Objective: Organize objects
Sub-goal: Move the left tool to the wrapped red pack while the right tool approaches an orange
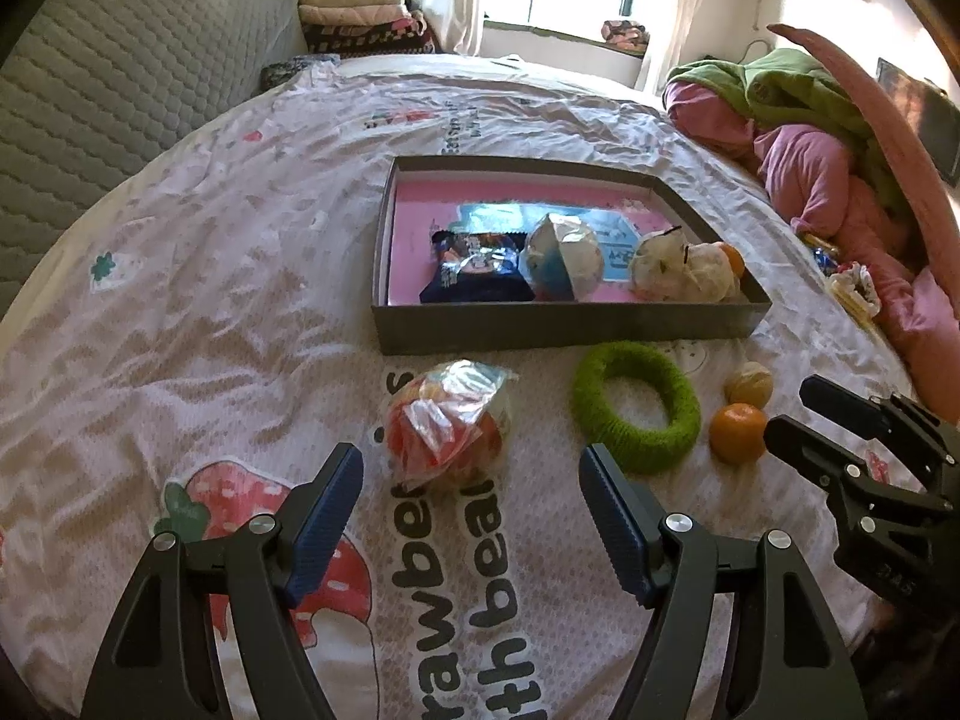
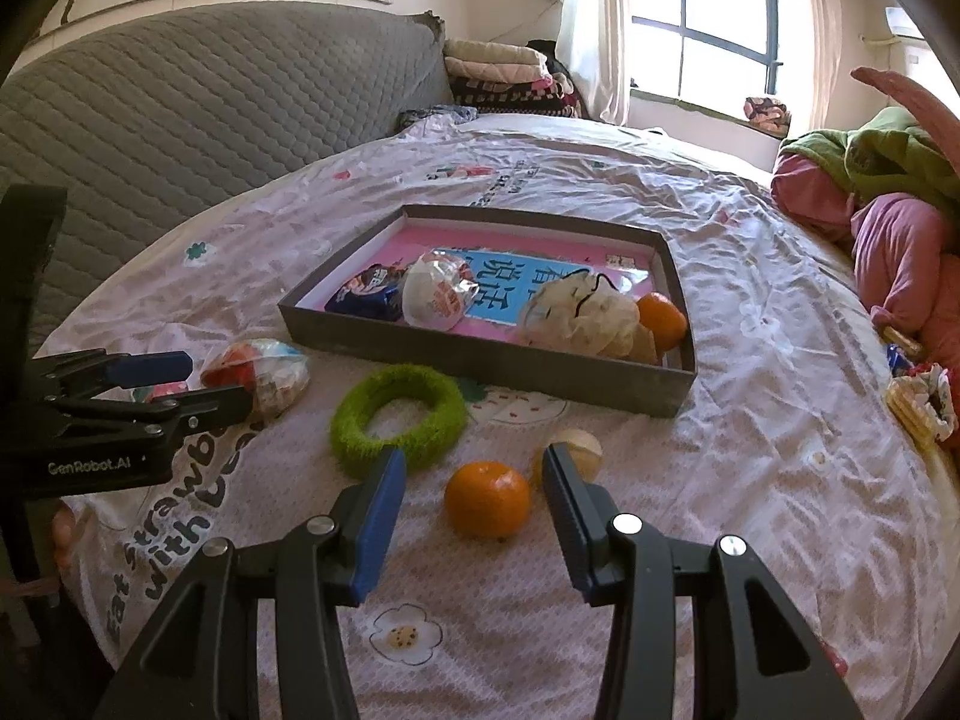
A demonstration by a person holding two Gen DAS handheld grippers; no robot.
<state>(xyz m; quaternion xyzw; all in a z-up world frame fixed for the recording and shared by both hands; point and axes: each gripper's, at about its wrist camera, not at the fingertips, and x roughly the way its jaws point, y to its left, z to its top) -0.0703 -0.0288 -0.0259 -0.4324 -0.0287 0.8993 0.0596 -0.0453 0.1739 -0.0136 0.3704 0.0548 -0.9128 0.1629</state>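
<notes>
Toys and fruit on the bed, beside a grey box (image 1: 564,330).
Left gripper (image 1: 471,516) released before a wrapped ball (image 1: 447,420); right gripper (image 2: 474,516) released around an orange (image 2: 487,498), green ring (image 2: 399,414) nearby.

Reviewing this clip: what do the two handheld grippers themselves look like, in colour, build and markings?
Both are matte black, with two curved arms that have cut-out slots and round silver pivot bolts. The left gripper and right gripper each carry ribbed blue pads on the inner faces of their fingers. Seen side-on from the right wrist camera, the left gripper's body bears white lettering, "GenRobot.AI". No cables, sleeves or hands clearly show.
</notes>
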